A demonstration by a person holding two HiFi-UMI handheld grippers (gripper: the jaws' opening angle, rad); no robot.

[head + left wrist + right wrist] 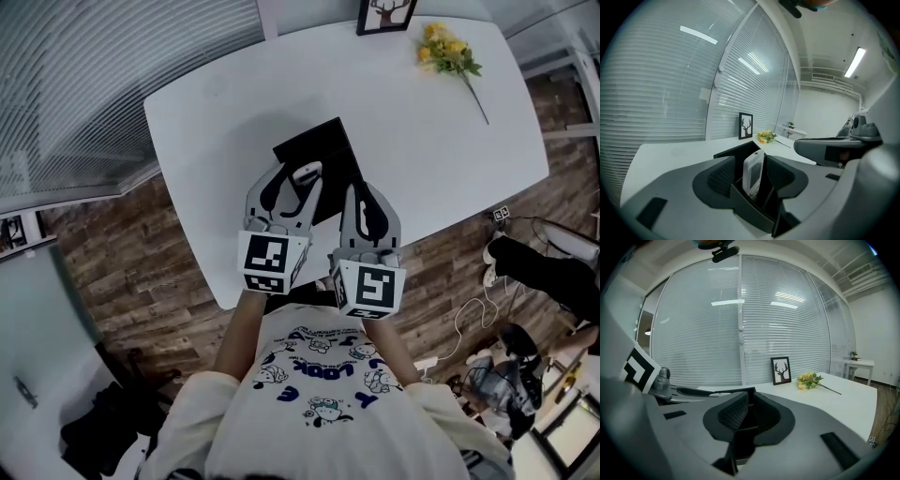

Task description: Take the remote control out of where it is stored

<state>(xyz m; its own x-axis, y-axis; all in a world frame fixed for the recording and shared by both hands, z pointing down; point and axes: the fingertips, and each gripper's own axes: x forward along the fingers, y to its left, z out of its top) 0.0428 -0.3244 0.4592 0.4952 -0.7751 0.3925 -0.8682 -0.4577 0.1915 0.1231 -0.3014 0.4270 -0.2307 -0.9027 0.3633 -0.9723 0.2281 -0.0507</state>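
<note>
Straddling, left hand-held gripper (298,183): its jaws stand wide, one on each side of the remote control (753,173), and neither pad presses on it.
Remote's place: it stands on end, leaning a little, in a narrow slot of the black holder (314,141) near the front edge of the white bench (216,122); its upper part shows above the rim.
Remote's handling: it looks like a small, light, stiff plastic shell, pale and smooth, so it probably slips if only nipped at the tip; it does not look fragile, though its button side is best spared hard pressure.
Where to grip: judged best on the exposed upper part, pads flat on two opposite sides, then lifted straight along the slot so it does not jam against the dividers.
Right hand-held gripper (747,401): its jaws are narrow and seem closed on the holder's near wall, likely steadying it.
Risk: a light holder may rise with the remote if that hold is lost.
Beyond: a deer picture (385,14) and yellow flowers (445,47) lie well apart.
</note>
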